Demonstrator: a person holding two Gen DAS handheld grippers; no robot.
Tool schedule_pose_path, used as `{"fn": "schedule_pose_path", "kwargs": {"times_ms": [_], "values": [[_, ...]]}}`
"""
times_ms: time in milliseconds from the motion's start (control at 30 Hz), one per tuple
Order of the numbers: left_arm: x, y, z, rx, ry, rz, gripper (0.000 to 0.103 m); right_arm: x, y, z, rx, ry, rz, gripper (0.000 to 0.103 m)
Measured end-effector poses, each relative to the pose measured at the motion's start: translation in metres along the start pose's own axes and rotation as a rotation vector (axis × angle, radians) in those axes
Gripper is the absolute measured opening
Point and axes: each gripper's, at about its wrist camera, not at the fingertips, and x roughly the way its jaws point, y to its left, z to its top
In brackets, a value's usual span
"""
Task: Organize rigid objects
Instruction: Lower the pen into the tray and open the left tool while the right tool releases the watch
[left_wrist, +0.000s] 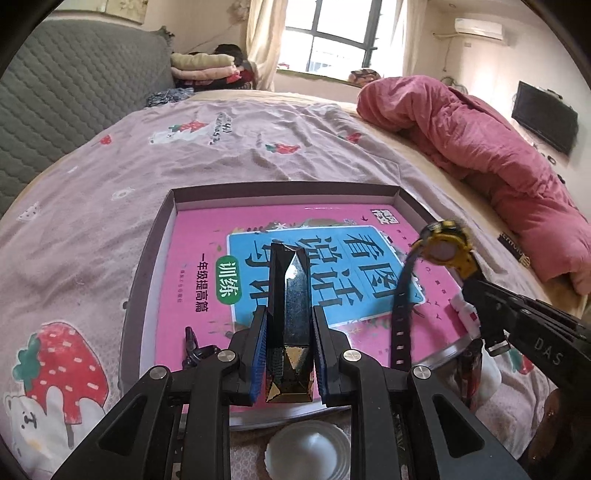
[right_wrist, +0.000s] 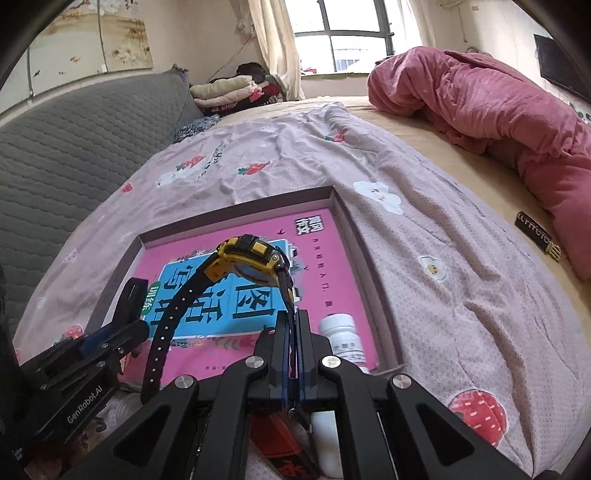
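Observation:
A shallow grey box (left_wrist: 155, 236) lies on the bed with a pink book (left_wrist: 199, 240) inside; it shows in the right wrist view too (right_wrist: 343, 206). My left gripper (left_wrist: 290, 321) is shut on a black faceted bar (left_wrist: 290, 295), holding it over the book. My right gripper (right_wrist: 293, 325) is shut on one strap of a yellow and black watch (right_wrist: 251, 262), held above the box; the watch also shows in the left wrist view (left_wrist: 445, 249). A white pill bottle (right_wrist: 341, 338) lies in the box's right side.
A rolled pink quilt (left_wrist: 480, 147) lies along the right of the bed. A grey headboard (left_wrist: 74, 92) is at the left, folded clothes (left_wrist: 207, 66) behind. A white lid (left_wrist: 308, 448) sits below the left gripper. A small black label (right_wrist: 537, 236) lies near the quilt.

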Motion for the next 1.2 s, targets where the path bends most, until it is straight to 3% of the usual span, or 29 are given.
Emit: {"fn": "schedule_pose_path", "kwargs": {"times_ms": [667,1200], "values": [[0.019,0.017,-0.003,-0.075,0.071,-0.042,0.022,0.019,0.013,0.014,-0.055,0.100,-0.026,0.003],[0.022,0.018,-0.004,-0.079,0.078,-0.045,0.022,0.034,0.019,0.019,-0.061,0.150,-0.071,0.005]]}}
